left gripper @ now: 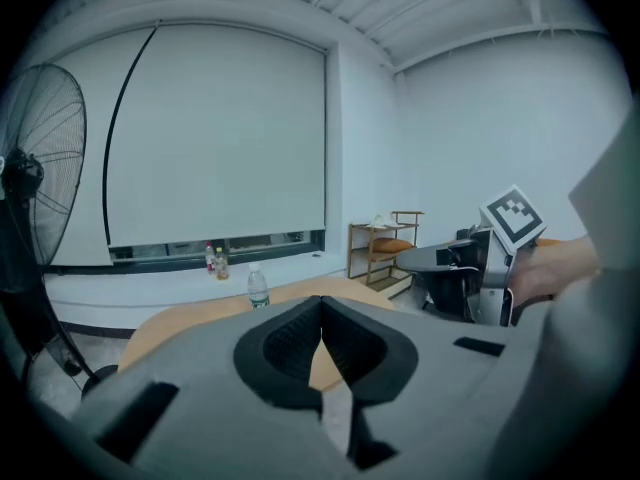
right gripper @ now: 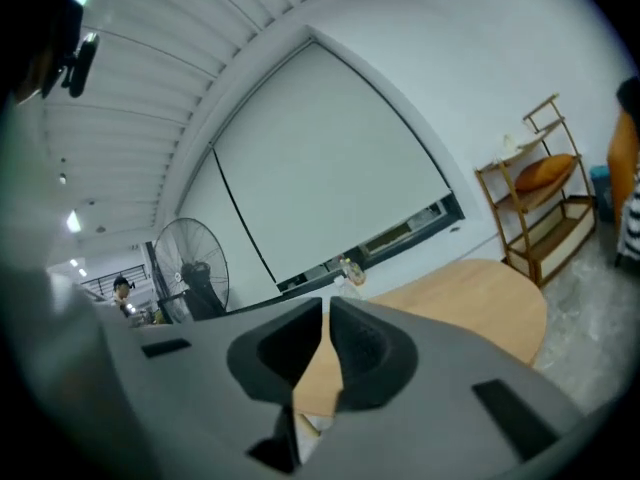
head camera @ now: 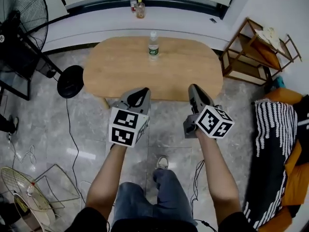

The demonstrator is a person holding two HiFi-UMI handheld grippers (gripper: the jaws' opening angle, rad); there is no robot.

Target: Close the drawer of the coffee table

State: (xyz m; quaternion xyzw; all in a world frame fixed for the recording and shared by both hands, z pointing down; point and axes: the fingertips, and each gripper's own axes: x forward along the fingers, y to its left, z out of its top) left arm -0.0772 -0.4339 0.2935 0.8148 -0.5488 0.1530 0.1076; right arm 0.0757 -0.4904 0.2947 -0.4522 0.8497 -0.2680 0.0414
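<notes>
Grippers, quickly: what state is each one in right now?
Left gripper: closed, jaws together, holding nothing.
Right gripper: closed but for a sliver between the tips, holding nothing.

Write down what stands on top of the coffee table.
One water bottle stands upright on the table, near its far edge. The left gripper and right gripper cover two patches of the near edge, so what lies there cannot be seen.
</notes>
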